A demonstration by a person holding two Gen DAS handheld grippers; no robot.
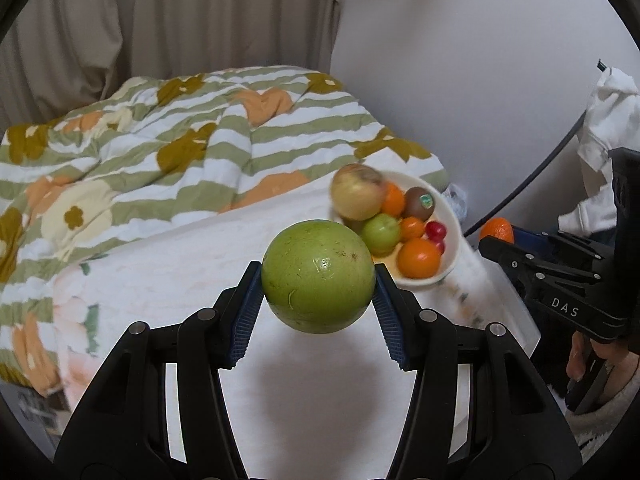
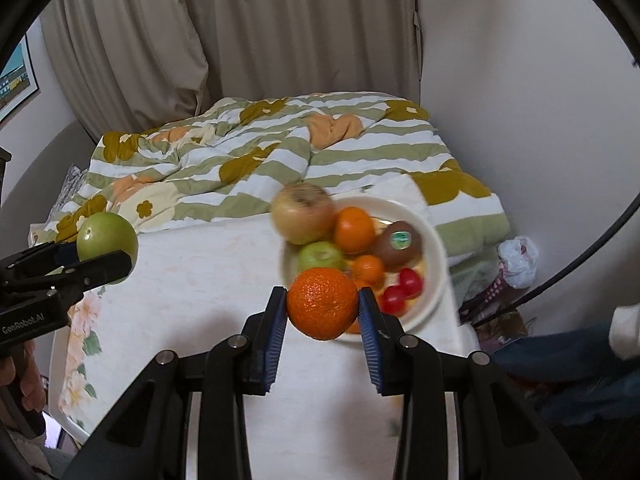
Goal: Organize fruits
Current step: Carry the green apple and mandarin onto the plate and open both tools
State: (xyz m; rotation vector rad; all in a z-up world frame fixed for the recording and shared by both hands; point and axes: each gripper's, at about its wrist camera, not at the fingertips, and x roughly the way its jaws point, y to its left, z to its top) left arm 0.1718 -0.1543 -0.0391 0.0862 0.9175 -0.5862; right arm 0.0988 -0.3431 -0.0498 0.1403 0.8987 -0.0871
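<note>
My left gripper point(image 1: 318, 282) is shut on a large green fruit point(image 1: 318, 276) and holds it above the white table point(image 1: 168, 280); it also shows at the left of the right wrist view point(image 2: 106, 240). My right gripper point(image 2: 322, 304) is shut on an orange point(image 2: 322, 304), held just before the white bowl point(image 2: 434, 280). The bowl point(image 1: 450, 240) holds a yellowish apple point(image 2: 304, 216), a small green apple point(image 2: 320, 256), oranges point(image 2: 354, 228), a kiwi point(image 2: 400, 242) and red cherry tomatoes point(image 2: 402, 290).
A bed with a green-striped floral quilt point(image 2: 280, 152) lies behind the table. Beige curtains point(image 2: 240, 40) hang at the back. Clothes and a bag point(image 2: 518, 260) lie on the floor at the right. A flowered cloth point(image 2: 80, 340) hangs at the table's left edge.
</note>
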